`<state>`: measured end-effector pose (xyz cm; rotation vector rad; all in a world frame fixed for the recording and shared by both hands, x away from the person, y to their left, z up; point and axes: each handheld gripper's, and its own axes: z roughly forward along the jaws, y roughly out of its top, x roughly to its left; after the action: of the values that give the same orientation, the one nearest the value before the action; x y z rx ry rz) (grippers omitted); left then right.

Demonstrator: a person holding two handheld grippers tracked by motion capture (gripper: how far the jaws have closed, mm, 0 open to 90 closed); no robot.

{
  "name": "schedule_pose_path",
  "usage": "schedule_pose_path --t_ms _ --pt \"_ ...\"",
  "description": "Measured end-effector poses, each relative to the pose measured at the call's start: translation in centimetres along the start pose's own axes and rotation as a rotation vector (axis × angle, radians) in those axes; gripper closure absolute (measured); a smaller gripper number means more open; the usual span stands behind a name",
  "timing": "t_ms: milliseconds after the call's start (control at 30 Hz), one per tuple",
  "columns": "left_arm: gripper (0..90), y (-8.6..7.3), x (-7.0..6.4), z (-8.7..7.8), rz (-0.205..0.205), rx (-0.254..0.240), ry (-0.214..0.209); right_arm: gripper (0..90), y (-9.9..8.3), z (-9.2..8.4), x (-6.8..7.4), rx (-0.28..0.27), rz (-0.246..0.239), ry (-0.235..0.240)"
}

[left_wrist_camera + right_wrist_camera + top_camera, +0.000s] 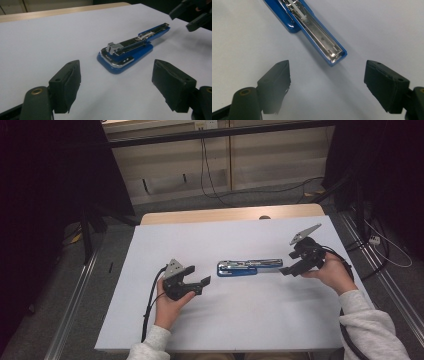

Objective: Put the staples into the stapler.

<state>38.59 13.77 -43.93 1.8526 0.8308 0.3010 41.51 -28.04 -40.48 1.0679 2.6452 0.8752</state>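
Holding my left gripper (pixel 199 276) low over the counter (pixel 240 320), wrist resting near the front edge, jaws spread wide and aimed at the blue stapler (pixel 248 266) lying flipped open mid-counter. My right gripper (pixel 289 268) tilts down from the other side, jaws equally spread, hovering just beside the stapler's long metal arm, touching nothing.

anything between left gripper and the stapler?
No. Bare white table separates the open left gripper from the blue stapler, per the left gripper view.
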Motion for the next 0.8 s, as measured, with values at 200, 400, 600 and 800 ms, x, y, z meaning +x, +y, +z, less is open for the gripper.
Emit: schedule_pose_path --t_ms 200,400,600,800 --pt "45.8 -0.2 0.7 1.0 -0.042 0.009 0.025 21.5 -0.5 -0.2 0.0 -0.007 0.004 -0.001" --pt "61.3 0.0 1.0 2.2 -0.035 0.043 0.033 21.5 -0.7 -0.2 -0.1 -0.01 0.012 -0.002" --pt "76.9 -0.1 0.8 3.6 -0.024 0.089 0.049 21.5 -0.8 0.0 -0.2 -0.005 0.01 -0.001" --pt "85.8 0.1 0.5 4.8 -0.011 0.129 0.062 21.5 -0.9 0.1 -0.3 -0.007 0.011 -0.011"
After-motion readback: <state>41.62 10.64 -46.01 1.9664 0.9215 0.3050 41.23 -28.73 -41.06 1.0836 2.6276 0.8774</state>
